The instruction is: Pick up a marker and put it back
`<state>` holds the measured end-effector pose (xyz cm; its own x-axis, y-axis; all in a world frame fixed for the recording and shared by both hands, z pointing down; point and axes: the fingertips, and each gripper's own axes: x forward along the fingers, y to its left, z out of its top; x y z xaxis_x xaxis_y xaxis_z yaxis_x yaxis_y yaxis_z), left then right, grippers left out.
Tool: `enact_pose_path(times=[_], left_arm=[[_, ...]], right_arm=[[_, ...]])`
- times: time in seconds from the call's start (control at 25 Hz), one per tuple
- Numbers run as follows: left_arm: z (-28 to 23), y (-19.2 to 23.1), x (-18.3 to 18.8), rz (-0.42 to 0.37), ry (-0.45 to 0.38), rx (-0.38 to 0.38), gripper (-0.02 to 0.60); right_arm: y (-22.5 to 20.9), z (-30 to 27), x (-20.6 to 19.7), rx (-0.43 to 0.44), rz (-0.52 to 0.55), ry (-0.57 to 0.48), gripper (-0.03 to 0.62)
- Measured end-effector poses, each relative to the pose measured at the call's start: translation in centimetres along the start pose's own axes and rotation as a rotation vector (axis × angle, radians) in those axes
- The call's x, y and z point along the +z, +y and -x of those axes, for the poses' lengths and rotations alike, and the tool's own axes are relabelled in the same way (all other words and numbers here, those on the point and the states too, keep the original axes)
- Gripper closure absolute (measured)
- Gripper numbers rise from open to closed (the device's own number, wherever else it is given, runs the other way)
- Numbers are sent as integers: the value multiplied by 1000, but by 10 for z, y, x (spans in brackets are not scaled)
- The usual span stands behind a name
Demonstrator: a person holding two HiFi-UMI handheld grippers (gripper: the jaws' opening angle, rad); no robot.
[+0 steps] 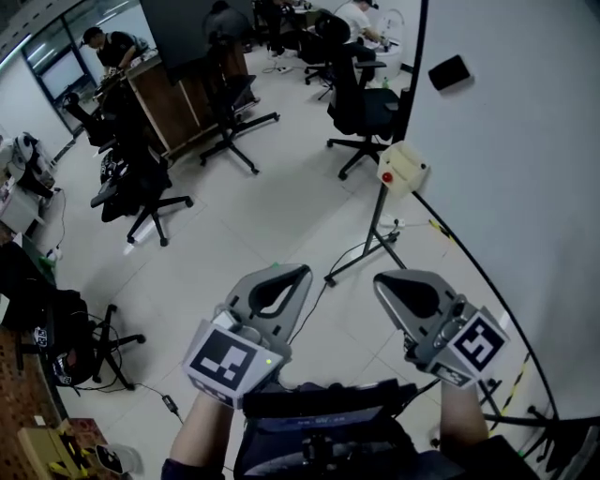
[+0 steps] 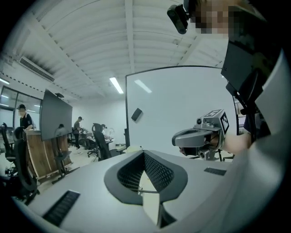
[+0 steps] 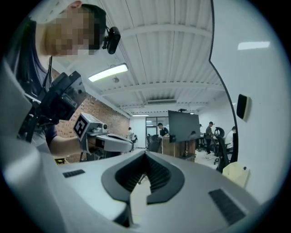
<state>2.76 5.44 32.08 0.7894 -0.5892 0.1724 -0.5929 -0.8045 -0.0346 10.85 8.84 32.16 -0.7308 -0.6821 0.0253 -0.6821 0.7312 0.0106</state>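
Pale tiled floor [image 1: 272, 216]: widest open room, a clear lane running from the grippers up toward the far desks.

Whiteboard [image 1: 525, 187] fills the right side. Its dark frame edge curves down past the right gripper and closes off that flank.

Wooden desk [image 1: 164, 103] with a dark screen [image 1: 187, 28] above it, upper left. People are at work beyond.

Office chairs hem in the lane. One dark chair [image 1: 361, 103] stands near the whiteboard's edge, another [image 1: 141, 187] at left with its wheeled base spread onto the floor.

Tripod stand [image 1: 375, 234] carries a cream box with a red button [image 1: 403, 169]. It is just ahead of the right gripper, beside the whiteboard frame, and its legs reach into the lane.

Left gripper [image 1: 296, 273]: jaws clenched together, nothing between them, held level over the floor.

Right gripper [image 1: 388, 281]: jaws likewise pressed together and empty, beside the left one but apart from it.

Black eraser [image 1: 448, 71] sits high on the whiteboard.

Thin cable [image 1: 150, 389] trails across the floor at lower left.

Marker: cannot make one out in any view.
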Motion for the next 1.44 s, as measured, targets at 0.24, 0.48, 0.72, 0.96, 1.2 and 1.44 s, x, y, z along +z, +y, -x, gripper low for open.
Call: enact_pose_path(times=[0.24, 0.48, 0.72, 0.96, 1.2, 1.44], left_arm=[[31, 8, -5, 18, 14, 83, 581], [82, 30, -29, 65, 28, 129, 581], [157, 67, -45, 117, -20, 146, 581], [225, 93, -56, 186, -68, 137, 581], [264, 97, -69, 233, -79, 66, 581], [263, 63, -53, 211, -78, 37, 581]], right_arm=[[11, 8, -9, 15, -50, 11, 583], [40, -16, -19, -1, -84, 40, 583], [107, -61, -13, 1, -60, 69, 583], [172, -90, -2, -12, -32, 103, 583], [220, -96, 1, -71, -34, 148, 583], [220, -52, 4, -124, -64, 142, 583]])
